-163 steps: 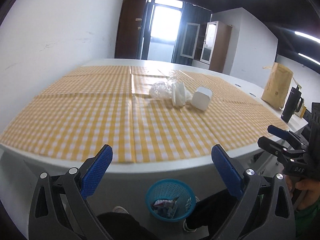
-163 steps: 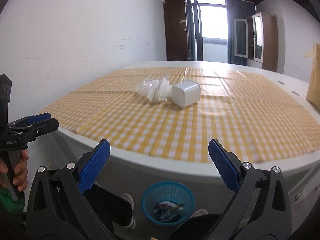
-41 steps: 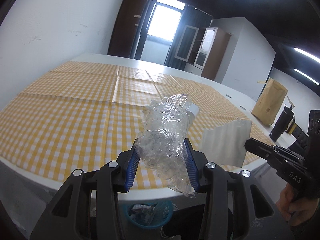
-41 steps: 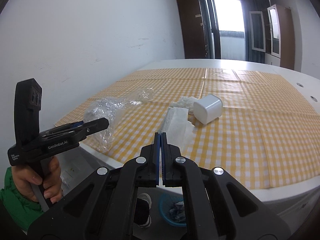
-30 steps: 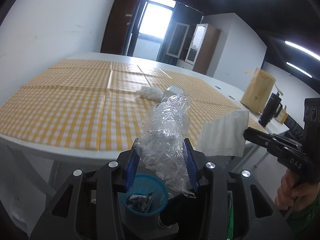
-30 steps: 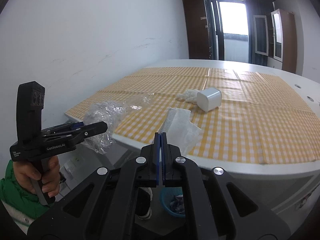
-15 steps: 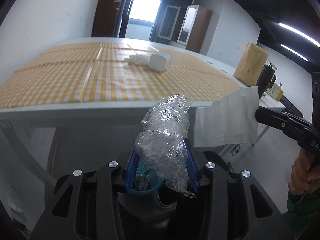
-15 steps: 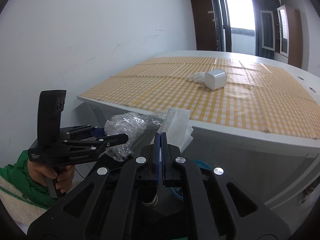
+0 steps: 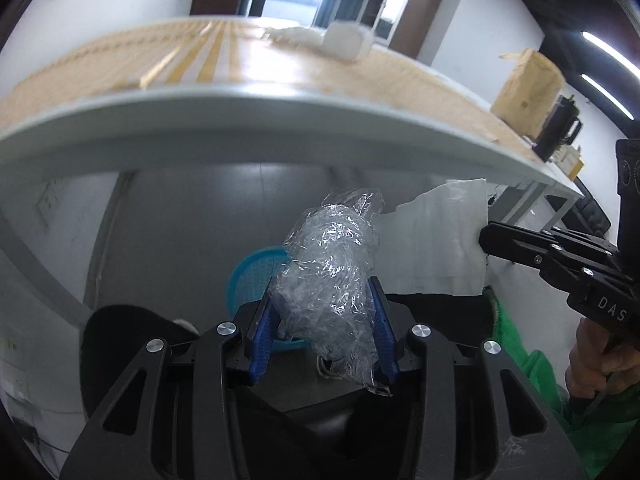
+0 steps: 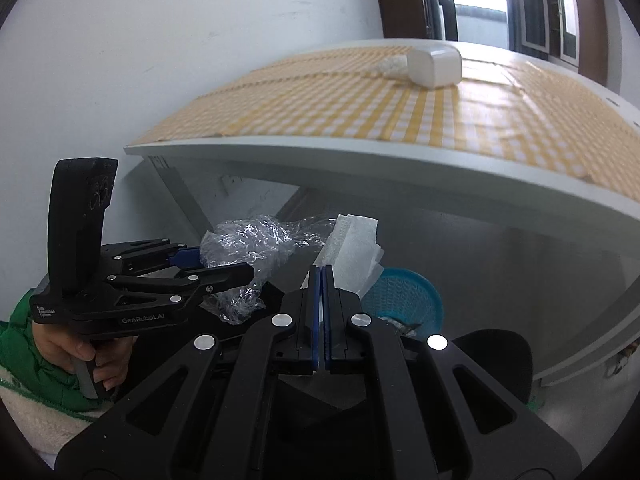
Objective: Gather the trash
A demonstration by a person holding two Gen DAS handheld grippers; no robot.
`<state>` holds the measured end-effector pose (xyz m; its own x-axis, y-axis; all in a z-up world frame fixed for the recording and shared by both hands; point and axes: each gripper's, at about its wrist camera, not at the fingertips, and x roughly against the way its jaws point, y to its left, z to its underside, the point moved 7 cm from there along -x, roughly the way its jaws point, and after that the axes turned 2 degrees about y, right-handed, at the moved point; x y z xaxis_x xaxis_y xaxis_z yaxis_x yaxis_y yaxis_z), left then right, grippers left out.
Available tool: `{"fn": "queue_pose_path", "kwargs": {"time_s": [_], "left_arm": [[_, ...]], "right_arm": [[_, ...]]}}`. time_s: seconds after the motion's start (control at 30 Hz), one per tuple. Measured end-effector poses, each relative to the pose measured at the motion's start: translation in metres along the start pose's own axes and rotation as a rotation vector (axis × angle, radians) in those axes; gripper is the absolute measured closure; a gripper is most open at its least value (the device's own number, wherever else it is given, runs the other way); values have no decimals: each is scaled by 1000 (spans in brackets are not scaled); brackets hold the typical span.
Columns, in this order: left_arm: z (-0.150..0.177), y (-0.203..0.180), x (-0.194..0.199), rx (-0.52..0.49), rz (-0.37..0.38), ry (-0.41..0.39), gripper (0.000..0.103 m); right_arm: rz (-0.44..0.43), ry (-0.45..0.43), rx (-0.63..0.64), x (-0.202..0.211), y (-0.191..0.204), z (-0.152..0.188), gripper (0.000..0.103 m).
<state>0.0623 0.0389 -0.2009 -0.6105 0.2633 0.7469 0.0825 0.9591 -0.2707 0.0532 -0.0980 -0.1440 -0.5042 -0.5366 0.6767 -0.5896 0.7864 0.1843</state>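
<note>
Your left gripper (image 9: 322,326) is clamped on the plastic wrap (image 9: 330,280), right gripper (image 10: 321,276) pinches the tissue (image 10: 352,254). Both sit above the blue basket (image 10: 404,296). Only your right view shows trash in it

The right gripper (image 9: 486,236) reads "DAS", the left gripper (image 10: 250,270) "GenRobot.AI".

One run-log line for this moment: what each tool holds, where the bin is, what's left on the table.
left tool: shut on plastic wrap | right tool: shut on paper napkin | blue basket: floor, under table edge | white container: on table
</note>
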Motion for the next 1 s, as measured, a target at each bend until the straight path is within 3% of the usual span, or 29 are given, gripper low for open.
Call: {"fn": "queue_pose_path", "kwargs": {"time_s": [0.2, 0.57, 1.0], "left_arm": [[11, 25, -40, 40, -28, 52, 61], [22, 52, -93, 152, -7, 147, 61], [27, 80, -181, 286, 0, 323, 61]], "right_arm": [[23, 59, -32, -45, -16, 11, 102], [32, 203, -110, -124, -48, 34, 102], [8, 362, -209, -200, -77, 61, 102]]}}
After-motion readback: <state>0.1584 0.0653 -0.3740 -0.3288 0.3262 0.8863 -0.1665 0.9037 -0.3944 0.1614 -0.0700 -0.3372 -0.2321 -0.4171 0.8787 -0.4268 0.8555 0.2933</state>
